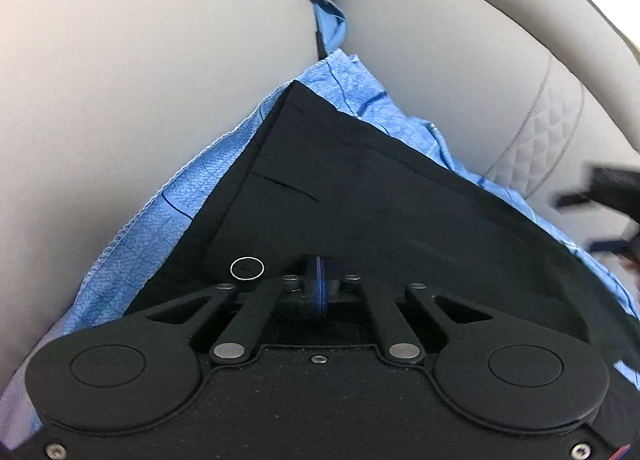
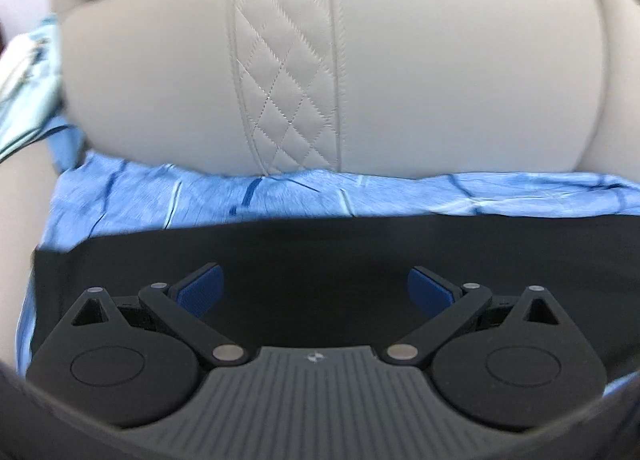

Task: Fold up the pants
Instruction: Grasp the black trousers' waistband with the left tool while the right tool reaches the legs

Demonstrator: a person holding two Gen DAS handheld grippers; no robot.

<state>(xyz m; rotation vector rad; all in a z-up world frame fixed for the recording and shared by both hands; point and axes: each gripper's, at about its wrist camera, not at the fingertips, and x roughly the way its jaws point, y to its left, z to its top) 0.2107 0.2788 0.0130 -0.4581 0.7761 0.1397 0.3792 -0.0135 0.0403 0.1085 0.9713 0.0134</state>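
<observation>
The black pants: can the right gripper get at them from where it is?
Probably yes. The right gripper hangs over the black pants with its jaws open, and nothing lies between them.

We look down along our left hand-held gripper [image 1: 319, 280], whose blue-lined jaws are pressed together with nothing visibly pinched between them. Just beyond them lie the black pants [image 1: 360, 199], spread flat and ending in a corner that points away from us. A small button [image 1: 247, 268] with a pale rim sits on the dark fabric just left of the jaws. Under the pants lies a blue cloth [image 1: 168, 211] with dark lines, showing along both sides. All of it rests on beige sofa cushions [image 1: 140, 79], one with diamond quilting [image 1: 540, 139]. At the right edge is our blurred right hand-held gripper [image 1: 608, 195].
</observation>
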